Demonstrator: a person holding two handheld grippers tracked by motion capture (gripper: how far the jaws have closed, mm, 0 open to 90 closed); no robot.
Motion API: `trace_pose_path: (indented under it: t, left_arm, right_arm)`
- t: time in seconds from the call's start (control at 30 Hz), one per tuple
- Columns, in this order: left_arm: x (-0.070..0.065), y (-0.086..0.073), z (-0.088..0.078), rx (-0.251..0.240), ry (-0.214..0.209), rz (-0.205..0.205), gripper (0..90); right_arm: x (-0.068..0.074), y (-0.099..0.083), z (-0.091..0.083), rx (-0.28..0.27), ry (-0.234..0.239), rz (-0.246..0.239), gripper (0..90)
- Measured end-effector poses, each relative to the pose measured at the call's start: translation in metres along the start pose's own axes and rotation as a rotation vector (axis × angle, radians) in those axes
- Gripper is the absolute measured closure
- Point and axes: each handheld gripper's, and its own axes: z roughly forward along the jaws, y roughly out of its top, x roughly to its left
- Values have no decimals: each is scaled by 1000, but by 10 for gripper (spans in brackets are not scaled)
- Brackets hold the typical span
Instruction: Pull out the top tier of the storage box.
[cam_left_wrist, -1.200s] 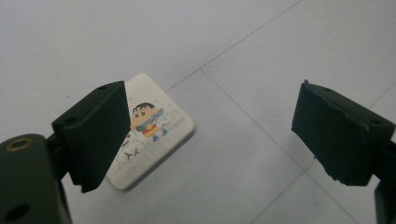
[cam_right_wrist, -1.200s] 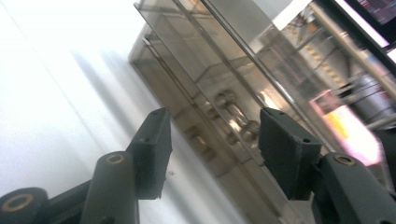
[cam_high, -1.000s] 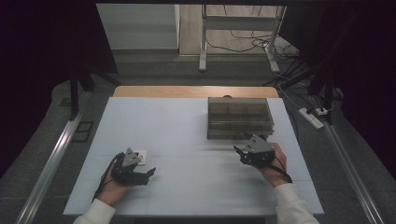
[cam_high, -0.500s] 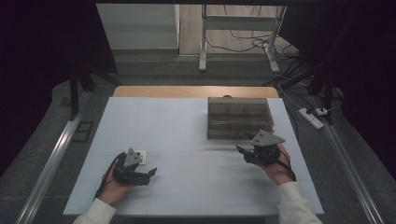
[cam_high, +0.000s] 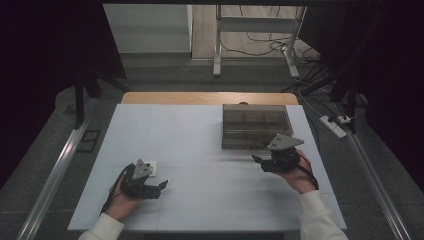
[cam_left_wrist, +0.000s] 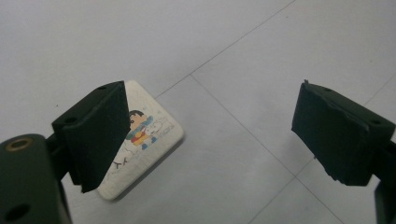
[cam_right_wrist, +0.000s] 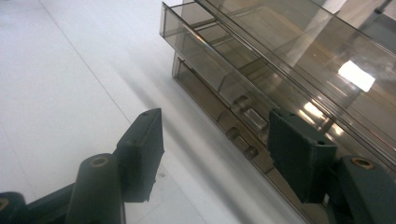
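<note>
Right tool (cam_high: 259, 164): turns a little against the high view of 1 second ago, grey plate now tipped up, and hardly shifts from its spot just beside the near right corner of the smoky clear box (cam_high: 255, 125). Has just been opening its jaws further; stands well apart now, with nothing between the pads. In the right gripper view (cam_right_wrist: 215, 149), looks along the box's near wall (cam_right_wrist: 261, 93), small catches showing in the gap beyond the jaws. Reads as lining up on that wall to open or shift the box, no contact yet.

Left tool (cam_high: 159, 188): holds the same place, well to the left of the box and nearer the person. Gapes wide and grips nothing. In the left gripper view (cam_left_wrist: 210, 135), keeps the cartoon card (cam_left_wrist: 144, 135) flat on the bench (cam_high: 200, 130), partly behind 1 jaw, not pinched. Sits likewise well left of the box (cam_high: 150, 167).

Count: 1 box, 1 card, 2 tools, 2 hands. Compartments inside the box too dim to count.
</note>
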Motion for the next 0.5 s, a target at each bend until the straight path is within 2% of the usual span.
trace_pose_path:
  t: [0.3, 0.5]
  left_arm:
    - [-1, 0, 1, 5, -3, 7, 117]
    - [1, -1, 0, 2, -1, -2, 116]
  right_arm:
    - [-3, 14, 4, 28, 24, -40, 360]
    - [-11, 23, 6, 44, 28, -45, 360]
